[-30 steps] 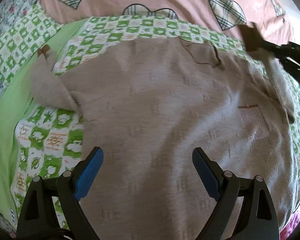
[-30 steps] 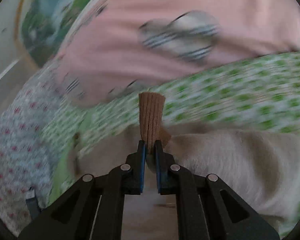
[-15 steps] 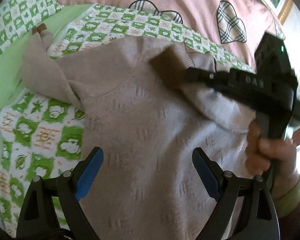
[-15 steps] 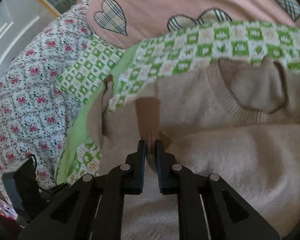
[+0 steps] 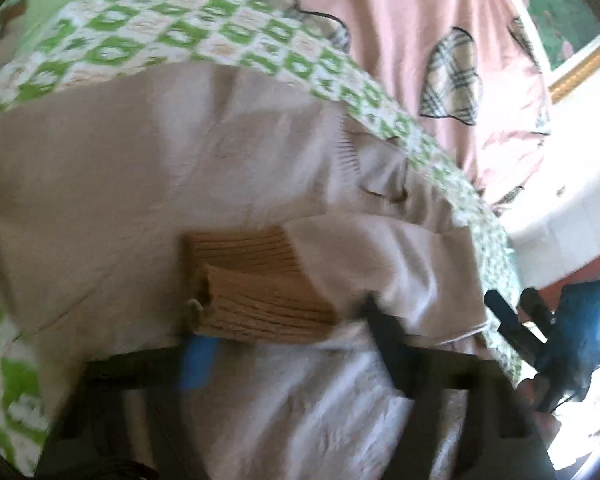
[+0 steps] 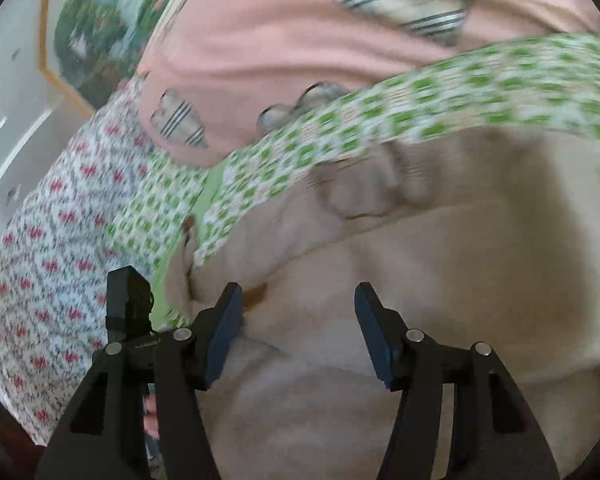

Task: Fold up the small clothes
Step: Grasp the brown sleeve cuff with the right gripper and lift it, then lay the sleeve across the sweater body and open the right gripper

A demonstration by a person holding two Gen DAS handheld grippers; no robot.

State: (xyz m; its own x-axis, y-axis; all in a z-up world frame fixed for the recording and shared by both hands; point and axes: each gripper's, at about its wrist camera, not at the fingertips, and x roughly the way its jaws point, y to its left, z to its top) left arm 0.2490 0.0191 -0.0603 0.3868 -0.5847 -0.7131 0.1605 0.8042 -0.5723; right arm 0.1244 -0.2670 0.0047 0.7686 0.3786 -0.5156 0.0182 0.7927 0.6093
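A beige knitted sweater (image 5: 120, 184) lies spread on the bed. One sleeve is folded across its body, and the brown ribbed cuff (image 5: 256, 284) lies on the chest, just ahead of my left gripper (image 5: 288, 344). The left gripper is blurred by motion; its jaws stand apart and hold nothing. My right gripper (image 6: 296, 332) is open and empty above the sweater's body (image 6: 440, 280), near the neckline (image 6: 360, 196). The right gripper also shows at the right edge of the left wrist view (image 5: 556, 344).
The sweater rests on a green-and-white checked quilt (image 5: 180, 36). A pink blanket with plaid hearts (image 5: 440, 40) lies behind it. A floral sheet (image 6: 52, 248) covers the left side. A framed picture (image 6: 100, 20) hangs on the wall.
My right gripper carried the sleeve cuff across the sweater, let it go and opened. My left gripper moved toward the laid-down cuff.
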